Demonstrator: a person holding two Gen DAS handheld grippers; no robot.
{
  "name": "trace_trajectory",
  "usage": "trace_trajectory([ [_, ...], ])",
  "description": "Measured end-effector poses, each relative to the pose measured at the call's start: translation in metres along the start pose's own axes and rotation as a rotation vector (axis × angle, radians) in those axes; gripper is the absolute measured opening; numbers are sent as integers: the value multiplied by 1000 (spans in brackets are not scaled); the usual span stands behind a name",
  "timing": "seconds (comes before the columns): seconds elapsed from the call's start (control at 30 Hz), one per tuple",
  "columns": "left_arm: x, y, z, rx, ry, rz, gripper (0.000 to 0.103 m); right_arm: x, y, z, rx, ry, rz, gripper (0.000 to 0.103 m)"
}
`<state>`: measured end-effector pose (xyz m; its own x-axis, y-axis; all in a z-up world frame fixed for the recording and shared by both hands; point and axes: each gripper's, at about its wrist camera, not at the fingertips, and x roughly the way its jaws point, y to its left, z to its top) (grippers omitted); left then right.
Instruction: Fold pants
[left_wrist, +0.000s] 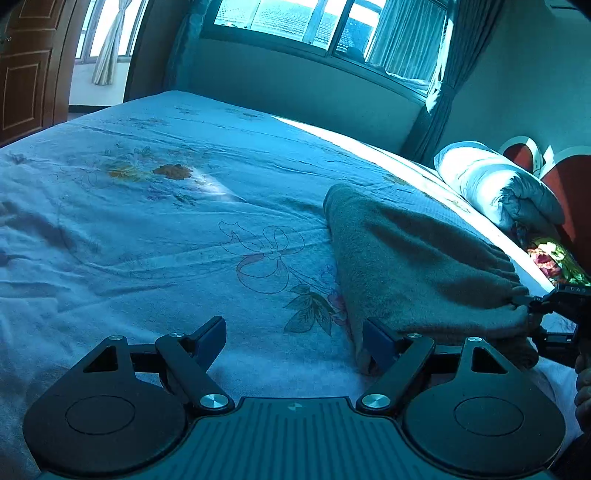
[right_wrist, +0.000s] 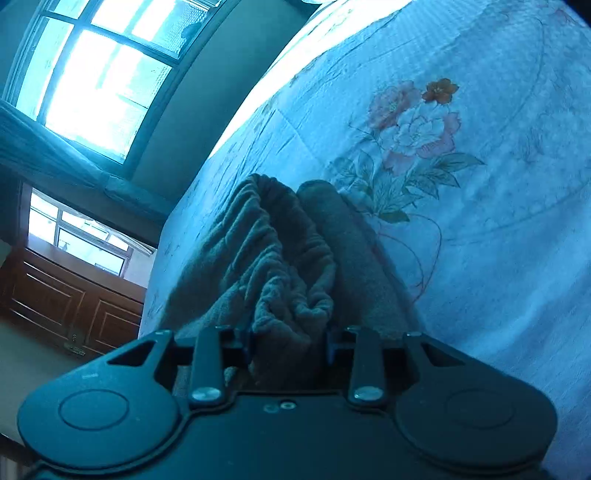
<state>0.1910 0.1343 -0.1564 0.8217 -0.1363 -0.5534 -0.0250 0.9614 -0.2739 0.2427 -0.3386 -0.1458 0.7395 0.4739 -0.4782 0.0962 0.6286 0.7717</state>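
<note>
Grey-brown fleece pants (left_wrist: 417, 266) lie folded lengthwise on the bed, right of centre in the left wrist view. Their gathered elastic waistband (right_wrist: 295, 258) fills the middle of the right wrist view. My left gripper (left_wrist: 295, 343) is open and empty just above the sheet, its right finger (left_wrist: 376, 343) beside the pants' near edge. My right gripper (right_wrist: 288, 350) is shut on the waistband; in the left wrist view it (left_wrist: 532, 306) pinches the waistband at the far right.
The bed has a pale floral sheet (left_wrist: 166, 229). A rolled quilt (left_wrist: 495, 184) and a red headboard (left_wrist: 569, 184) are at the right. A window (left_wrist: 314, 22) and wall run behind the bed; a wooden door (left_wrist: 26, 70) is at the left.
</note>
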Motion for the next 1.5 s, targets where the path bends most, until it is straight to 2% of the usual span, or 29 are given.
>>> trace_trajectory([
  [0.1, -1, -9, -6, 32, 8, -16, 81, 1, 12, -3, -42, -13, 10, 27],
  [0.17, -1, -15, -6, 36, 12, -43, 81, 1, 10, -2, -26, -7, 9, 28],
  [0.27, -3, -31, -8, 80, -2, -44, 81, 2, 7, -1, -22, 5, 5, 28],
  [0.37, 13, -43, -8, 128, 35, 38, 81, 1, 6, -1, -21, 4, 7, 29],
  [0.47, 22, -32, -4, 22, 15, 161, 81, 4, 8, -1, -40, 1, -2, 29],
  [0.53, 19, -21, -9, -60, -8, 167, 81, -1, 16, -3, -74, -15, 2, 25],
  [0.63, 14, -26, -19, 6, -22, 198, 81, -11, 28, -9, -140, -60, -12, 24],
  [0.7, 17, -20, -22, 18, 4, 195, 84, 0, 11, -11, -111, -22, -87, 25],
  [0.77, 20, -15, -21, 17, 23, 186, 91, 6, -10, -11, -41, -11, -63, 23],
  [0.87, 18, -11, -15, 21, 40, 170, 91, -2, -12, -7, -5, -17, -38, 28],
  [0.9, 14, -11, -15, 31, 42, 183, 91, -9, -11, -5, -1, -35, -39, 29],
  [0.97, -1, -5, -15, 51, 23, 281, 91, -28, -7, 0, -51, -111, -78, 30],
  [1.07, -25, 20, -9, -30, -32, 265, 91, -53, 4, 10, -137, -187, -56, 31],
  [1.17, -22, 19, 7, -49, -65, 242, 91, -50, 32, 12, -296, -200, -59, 43],
  [1.23, -10, 5, 21, -41, -83, 210, 91, -36, 51, 9, -407, -189, -69, 59],
  [1.3, 9, -13, 35, -29, -94, 183, 91, -17, 70, 1, -549, -167, -107, 58],
  [1.37, 38, -25, 41, 12, -22, 169, 93, 12, 74, -7, -673, -98, -263, 56],
  [1.4, 62, -32, 39, 67, 82, 187, 93, 31, 66, -7, -689, -14, -362, 59],
  [1.43, 75, -36, 36, 97, 126, 195, 93, 38, 52, -2, -645, 29, -351, 65],
  [1.5, 73, -35, 38, 123, 108, 189, 94, 21, 35, 15, -523, 15, -290, 75],
])
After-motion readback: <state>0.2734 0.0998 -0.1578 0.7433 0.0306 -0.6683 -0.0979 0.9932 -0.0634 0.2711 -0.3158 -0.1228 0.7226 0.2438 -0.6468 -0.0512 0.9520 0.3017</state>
